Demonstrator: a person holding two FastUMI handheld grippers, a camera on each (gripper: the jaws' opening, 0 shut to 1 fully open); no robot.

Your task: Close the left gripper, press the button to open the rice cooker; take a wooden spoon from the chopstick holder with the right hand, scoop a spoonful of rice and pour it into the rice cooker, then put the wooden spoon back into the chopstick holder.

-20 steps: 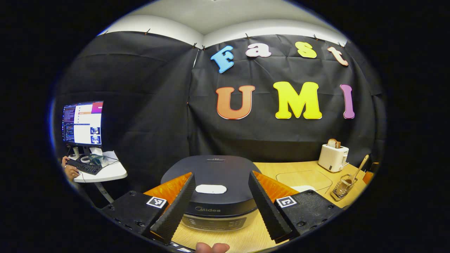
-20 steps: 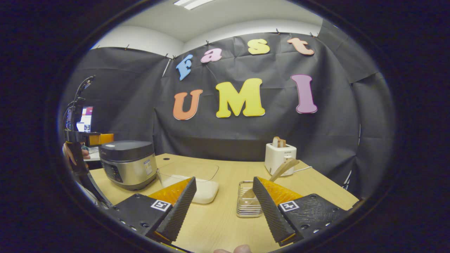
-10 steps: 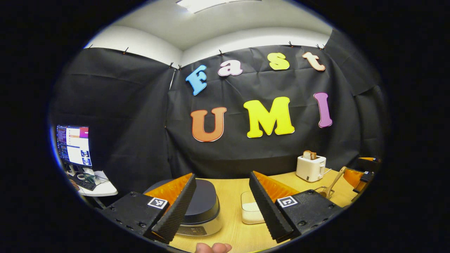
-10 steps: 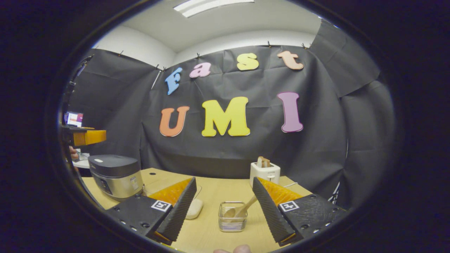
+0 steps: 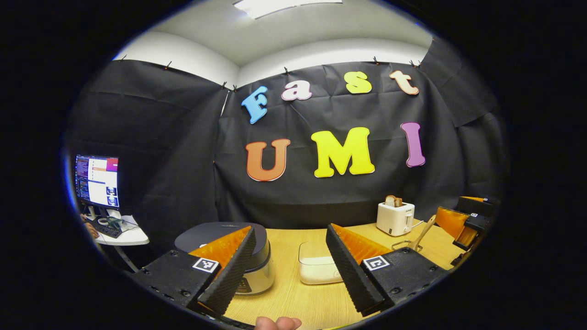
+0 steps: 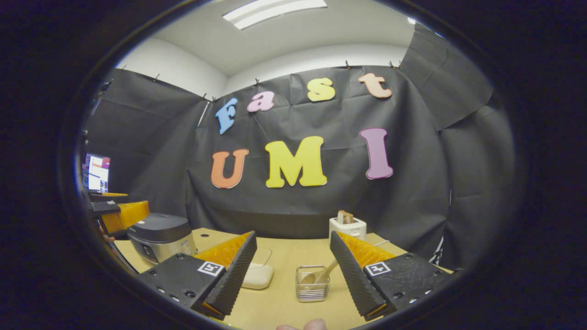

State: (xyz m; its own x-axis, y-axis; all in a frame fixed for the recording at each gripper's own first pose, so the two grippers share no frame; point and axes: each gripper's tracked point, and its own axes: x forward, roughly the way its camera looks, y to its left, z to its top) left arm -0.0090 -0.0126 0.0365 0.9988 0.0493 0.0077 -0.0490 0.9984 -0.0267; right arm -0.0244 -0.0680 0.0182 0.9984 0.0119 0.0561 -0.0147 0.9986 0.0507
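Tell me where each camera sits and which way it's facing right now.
Left gripper view: rides the left hand-held gripper, open, facing the rice cooker and rice container; a fingertip shows below.
Right gripper view: rides the right hand-held gripper, open, facing the chopstick holder with the wooden spoon.
Shared: cooker, container, toaster, table.

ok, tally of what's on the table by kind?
Rice cooker: 1
Rice container: 1
Toaster: 1
Chopstick holder: 1
Wooden spoon: 1
Total: 5
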